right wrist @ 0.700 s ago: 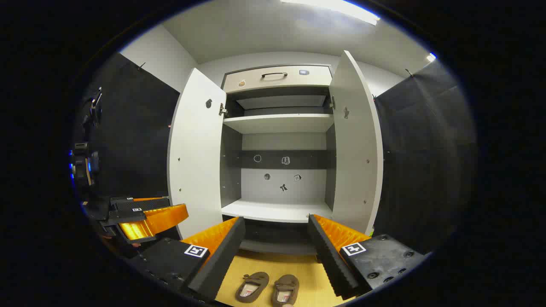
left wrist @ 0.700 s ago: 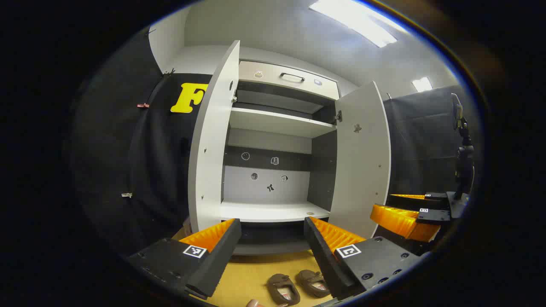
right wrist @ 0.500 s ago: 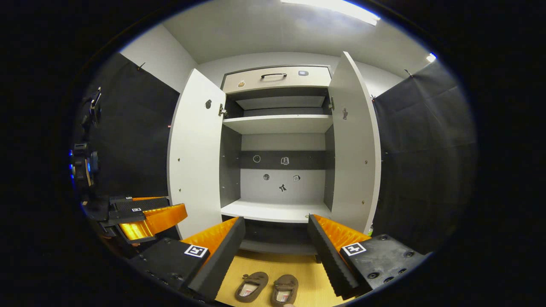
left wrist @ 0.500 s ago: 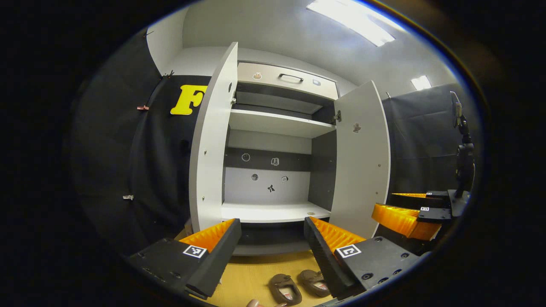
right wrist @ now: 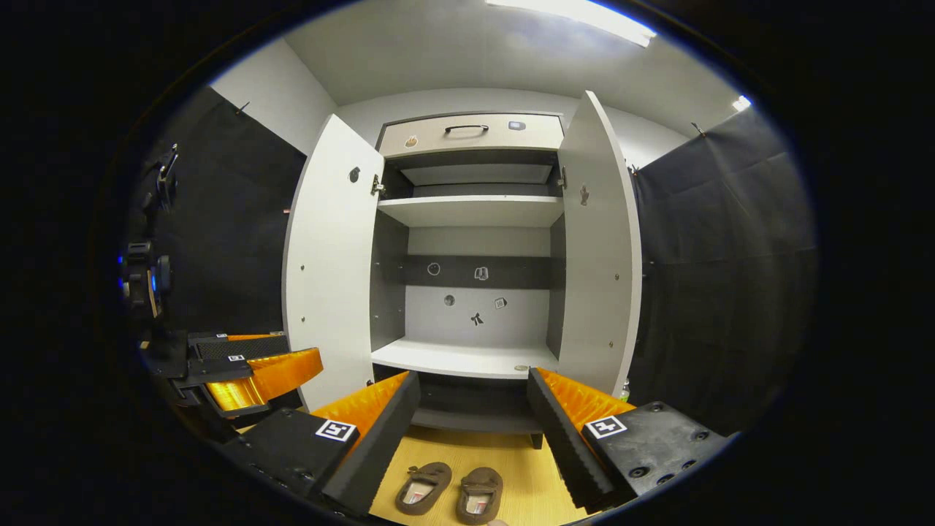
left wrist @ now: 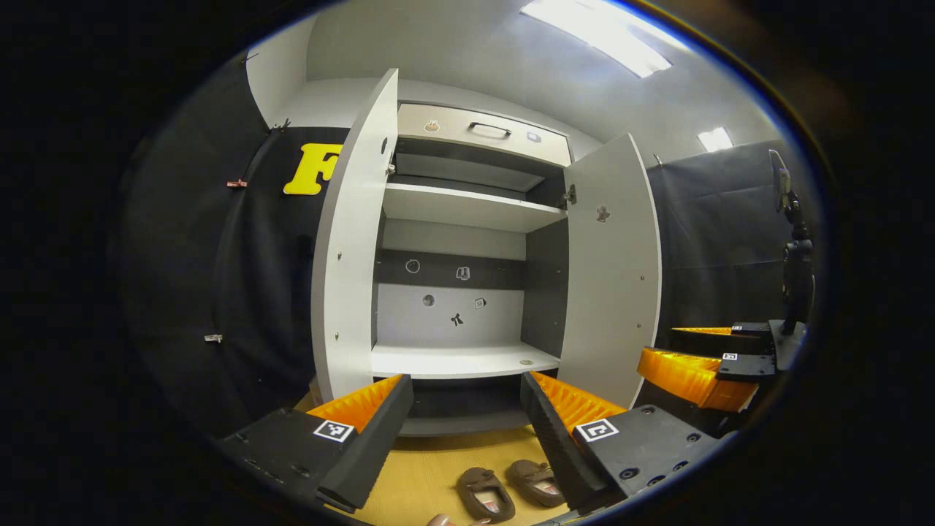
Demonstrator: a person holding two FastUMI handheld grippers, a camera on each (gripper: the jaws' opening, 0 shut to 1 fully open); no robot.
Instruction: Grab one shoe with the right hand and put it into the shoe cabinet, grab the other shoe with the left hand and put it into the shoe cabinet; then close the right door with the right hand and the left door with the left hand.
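In the left gripper view, my left gripper (left wrist: 464,409) held its jaws apart and empty; two small brown slip-on shoes (left wrist: 510,491) lay on the yellow wooden floor (left wrist: 416,475) before the white two-door shoe cabinet (left wrist: 467,358). In the right gripper view, my right gripper (right wrist: 471,409) was likewise apart; nothing was done yet, both doors open.

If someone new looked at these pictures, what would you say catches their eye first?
Most striking is the tall shoe cabinet straight ahead, with its left door and right door both swung wide and its shelves bare. Below it, a pair of brown shoes lies side by side on the wooden floor. The right hand-held gripper hangs open above them, and the left hand-held gripper is open too.
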